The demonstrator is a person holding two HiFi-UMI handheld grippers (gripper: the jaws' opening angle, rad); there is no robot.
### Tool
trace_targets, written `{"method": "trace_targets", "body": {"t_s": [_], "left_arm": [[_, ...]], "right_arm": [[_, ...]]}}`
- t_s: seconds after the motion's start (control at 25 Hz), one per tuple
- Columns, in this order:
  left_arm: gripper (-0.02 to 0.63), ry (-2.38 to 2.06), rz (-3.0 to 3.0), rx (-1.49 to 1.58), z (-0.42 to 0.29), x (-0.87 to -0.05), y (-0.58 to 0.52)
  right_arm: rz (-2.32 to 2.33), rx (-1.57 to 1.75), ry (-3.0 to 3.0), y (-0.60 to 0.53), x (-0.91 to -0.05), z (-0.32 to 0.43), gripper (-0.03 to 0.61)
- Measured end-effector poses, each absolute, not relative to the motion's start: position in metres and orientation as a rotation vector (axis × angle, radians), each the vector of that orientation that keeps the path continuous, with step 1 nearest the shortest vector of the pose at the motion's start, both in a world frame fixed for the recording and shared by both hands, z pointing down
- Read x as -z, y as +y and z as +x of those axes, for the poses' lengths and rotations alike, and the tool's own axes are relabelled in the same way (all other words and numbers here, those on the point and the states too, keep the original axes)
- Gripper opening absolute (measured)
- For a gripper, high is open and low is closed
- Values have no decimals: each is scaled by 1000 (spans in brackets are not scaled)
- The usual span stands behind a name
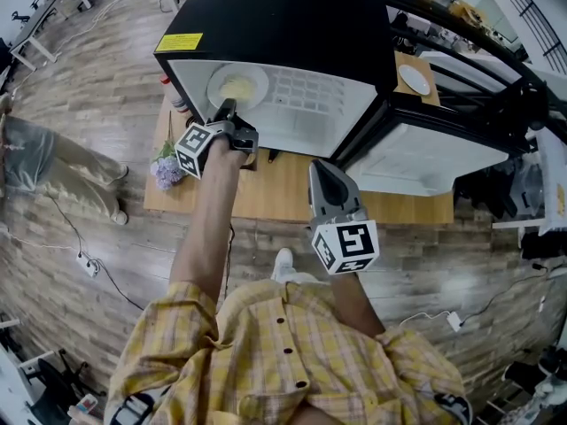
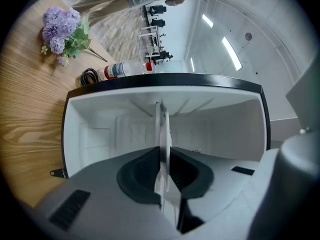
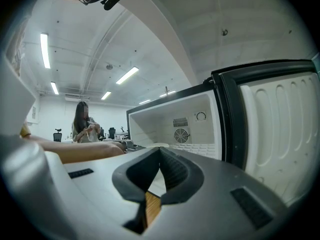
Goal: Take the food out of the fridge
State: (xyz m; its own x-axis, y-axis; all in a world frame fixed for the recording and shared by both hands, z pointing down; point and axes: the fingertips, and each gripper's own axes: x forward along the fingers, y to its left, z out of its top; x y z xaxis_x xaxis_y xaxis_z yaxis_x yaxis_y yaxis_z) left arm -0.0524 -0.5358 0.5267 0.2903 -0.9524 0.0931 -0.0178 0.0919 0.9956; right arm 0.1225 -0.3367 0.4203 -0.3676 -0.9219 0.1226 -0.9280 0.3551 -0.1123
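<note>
Reaching into the open fridge, my left gripper meets the near rim of the plate of pale yellow food, at the left of the white interior. The head view hides the grip. The left gripper view shows it, with the plate edge-on and clamped between the pads. The fridge walls stand clear on either side, and the door swings wide to the right. My right gripper, jaws together and empty, hangs over the wooden table, short of the opening.
</note>
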Motion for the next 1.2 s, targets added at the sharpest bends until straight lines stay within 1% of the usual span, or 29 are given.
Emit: {"method": "trace_targets", "body": {"t_s": [0.2,0.72,1.2], "left_arm": [[31,-1010,1285,927,-54,-518,-524],[31,-941,1332,930,-49,-485,-466],[31,-905,1372,966,-66,-452,-407]], "right_arm": [[1745,-251,-2558,-333,-418,120,8],[1729,-231,-2576,-313,-411,99,8],[1728,-214,-2589,-286,-404,79,8]]}}
